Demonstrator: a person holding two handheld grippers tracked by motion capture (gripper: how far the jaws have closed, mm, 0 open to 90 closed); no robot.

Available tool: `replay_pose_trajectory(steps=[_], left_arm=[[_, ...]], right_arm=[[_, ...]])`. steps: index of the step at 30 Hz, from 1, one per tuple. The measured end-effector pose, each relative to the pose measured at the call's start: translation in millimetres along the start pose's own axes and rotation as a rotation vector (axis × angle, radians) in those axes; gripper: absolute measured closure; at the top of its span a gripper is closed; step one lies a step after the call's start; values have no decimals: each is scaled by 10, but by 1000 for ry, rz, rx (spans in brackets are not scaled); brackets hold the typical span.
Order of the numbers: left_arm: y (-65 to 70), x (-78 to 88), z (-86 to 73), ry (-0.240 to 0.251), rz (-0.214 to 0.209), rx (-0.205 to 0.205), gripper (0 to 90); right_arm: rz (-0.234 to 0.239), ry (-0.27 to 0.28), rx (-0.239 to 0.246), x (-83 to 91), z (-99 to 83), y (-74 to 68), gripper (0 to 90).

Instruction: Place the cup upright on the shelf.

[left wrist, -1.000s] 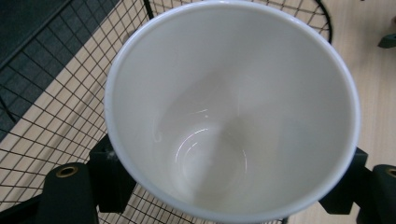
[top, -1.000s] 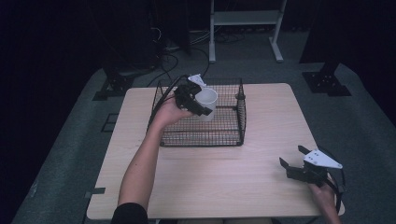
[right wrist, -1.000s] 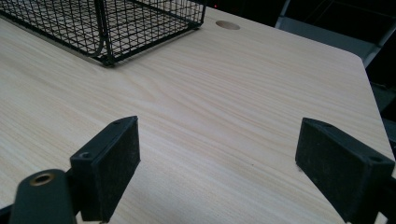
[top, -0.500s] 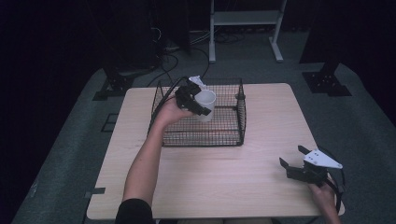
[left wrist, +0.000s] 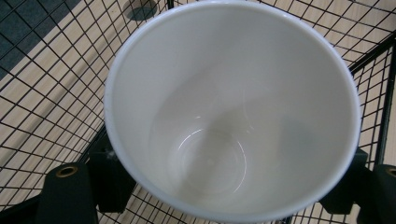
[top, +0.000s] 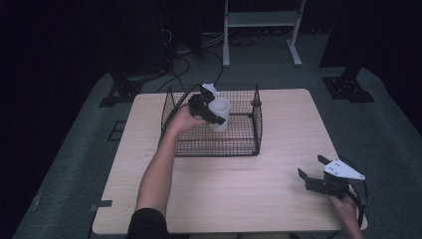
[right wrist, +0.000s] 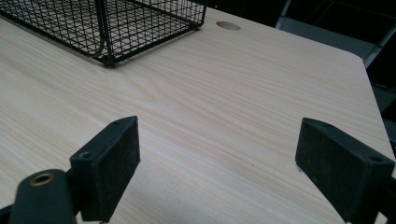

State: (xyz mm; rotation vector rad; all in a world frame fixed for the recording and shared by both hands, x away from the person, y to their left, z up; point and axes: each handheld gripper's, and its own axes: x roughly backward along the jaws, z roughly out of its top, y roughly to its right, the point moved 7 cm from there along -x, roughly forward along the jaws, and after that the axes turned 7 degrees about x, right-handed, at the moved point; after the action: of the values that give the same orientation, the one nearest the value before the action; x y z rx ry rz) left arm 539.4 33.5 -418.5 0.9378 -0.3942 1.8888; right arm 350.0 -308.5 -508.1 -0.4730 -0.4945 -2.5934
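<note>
Our left hand-held gripper (top: 213,110) pinches the white cup (top: 219,113) over the wire basket (top: 251,147) near the tabletop's (top: 224,189) far edge. If we loosen early, it could tip. The right hand-held gripper (top: 314,175) sits spread near the right corner.

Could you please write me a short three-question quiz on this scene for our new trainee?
1. True or false: the white cup held by the left gripper has liquid in it.
2. Which does the right gripper hold? A) a cup B) nothing C) a basket wire
3. Fill in: the cup is held over the black wire ____.

Key
1. False: in the left gripper view the cup's inside looks empty.
2. B: its jaws stand wide apart over the bare wooden table.
3. basket
</note>
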Motion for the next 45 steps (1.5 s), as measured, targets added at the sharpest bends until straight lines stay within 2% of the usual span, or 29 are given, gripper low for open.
replay_pose_trajectory(steps=[21,33,45], left_arm=[[-68,-189,-70,-20,-31,16,219],[-93,-289,-113,-43,-32,23,219],[-79,-374,-171,-80,-64,28,218]], right_arm=[[-1,0,1,1,0,-1,131],[0,1,2,1,0,-2,131],[0,3,4,3,1,-2,131]])
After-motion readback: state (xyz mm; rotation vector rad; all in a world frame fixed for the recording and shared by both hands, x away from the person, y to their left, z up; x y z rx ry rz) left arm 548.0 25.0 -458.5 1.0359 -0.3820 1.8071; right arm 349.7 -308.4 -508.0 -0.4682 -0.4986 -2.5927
